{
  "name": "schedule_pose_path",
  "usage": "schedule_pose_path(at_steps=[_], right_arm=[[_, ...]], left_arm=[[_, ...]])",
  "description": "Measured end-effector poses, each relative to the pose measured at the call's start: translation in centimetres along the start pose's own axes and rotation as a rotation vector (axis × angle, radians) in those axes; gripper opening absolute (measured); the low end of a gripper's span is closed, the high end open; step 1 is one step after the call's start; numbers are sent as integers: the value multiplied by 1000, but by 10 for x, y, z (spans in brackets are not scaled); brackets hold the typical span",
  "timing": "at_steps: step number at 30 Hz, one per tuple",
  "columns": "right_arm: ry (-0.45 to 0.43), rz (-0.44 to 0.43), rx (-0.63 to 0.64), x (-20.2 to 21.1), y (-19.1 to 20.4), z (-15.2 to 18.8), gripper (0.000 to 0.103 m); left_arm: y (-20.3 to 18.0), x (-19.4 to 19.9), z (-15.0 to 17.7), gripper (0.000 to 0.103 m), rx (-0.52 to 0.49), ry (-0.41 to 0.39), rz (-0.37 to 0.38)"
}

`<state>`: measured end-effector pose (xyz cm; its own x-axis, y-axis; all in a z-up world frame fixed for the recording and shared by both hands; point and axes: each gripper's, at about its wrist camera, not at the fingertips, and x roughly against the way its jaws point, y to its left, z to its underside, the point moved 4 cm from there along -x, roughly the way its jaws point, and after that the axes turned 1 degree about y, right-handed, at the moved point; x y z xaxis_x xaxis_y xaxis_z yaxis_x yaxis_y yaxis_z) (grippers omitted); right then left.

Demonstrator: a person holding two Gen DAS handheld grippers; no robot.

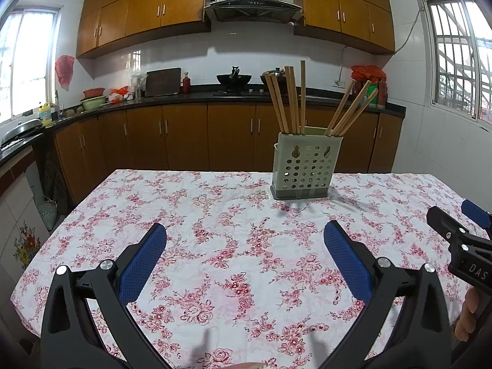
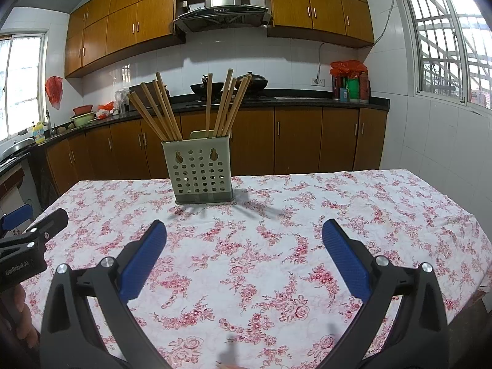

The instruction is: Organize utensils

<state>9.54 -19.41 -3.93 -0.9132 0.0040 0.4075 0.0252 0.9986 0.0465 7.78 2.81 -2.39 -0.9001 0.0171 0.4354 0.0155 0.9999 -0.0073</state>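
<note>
A pale green perforated utensil holder (image 1: 306,166) stands on the flowered tablecloth (image 1: 227,246) toward the far side. It also shows in the right wrist view (image 2: 201,173). Several wooden chopsticks (image 1: 292,101) stand upright in it, fanned into two bunches; they also show in the right wrist view (image 2: 163,110). My left gripper (image 1: 244,236) is open and empty, low over the cloth, well short of the holder. My right gripper (image 2: 244,233) is open and empty too, beside the left one. Each gripper shows at the edge of the other's view (image 1: 461,215) (image 2: 33,218).
The table's far edge (image 2: 276,175) lies just behind the holder. Beyond it run brown kitchen cabinets (image 1: 184,135) and a dark counter with woks (image 1: 233,78), bowls and bottles. Windows (image 2: 442,40) are on both side walls.
</note>
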Motion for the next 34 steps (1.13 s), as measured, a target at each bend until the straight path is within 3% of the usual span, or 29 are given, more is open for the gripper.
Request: schedule_pose_path(at_steps=[34], right_arm=[[2,-1,-1,0,-1,0,99]], left_arm=[[-2,0,1,101,3,5,-12]])
